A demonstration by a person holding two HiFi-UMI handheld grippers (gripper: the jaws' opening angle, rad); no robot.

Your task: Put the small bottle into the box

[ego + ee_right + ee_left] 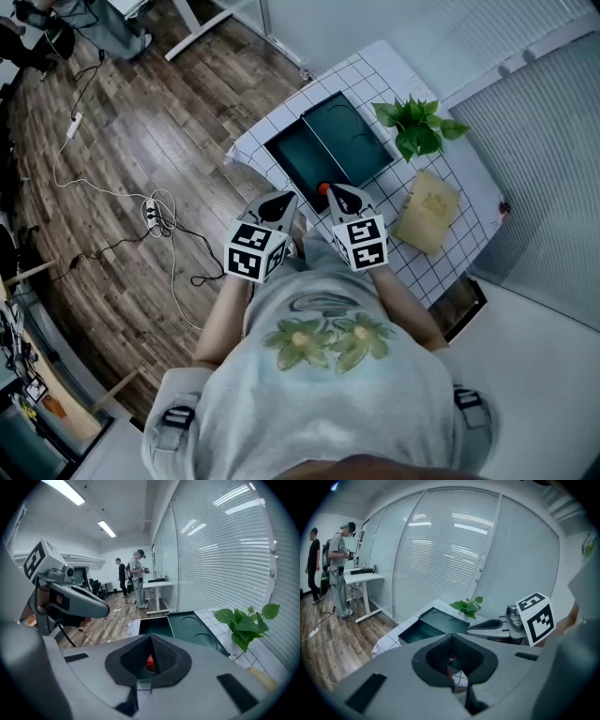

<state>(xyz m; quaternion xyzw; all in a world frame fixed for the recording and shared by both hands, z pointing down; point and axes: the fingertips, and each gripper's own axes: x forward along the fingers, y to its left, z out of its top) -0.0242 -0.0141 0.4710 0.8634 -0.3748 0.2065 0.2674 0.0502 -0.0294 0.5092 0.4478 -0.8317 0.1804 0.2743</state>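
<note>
checkered table [373,73] bears the open box [298,161]; right tool [339,191] grips small bottle [323,188].

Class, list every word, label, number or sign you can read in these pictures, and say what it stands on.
No readable text anywhere.
White cubes with black square markers: code patterns only, no letters.
Tan flat board: faint marks, too blurred to read.
Grey shirt: flower picture, no words.
</note>
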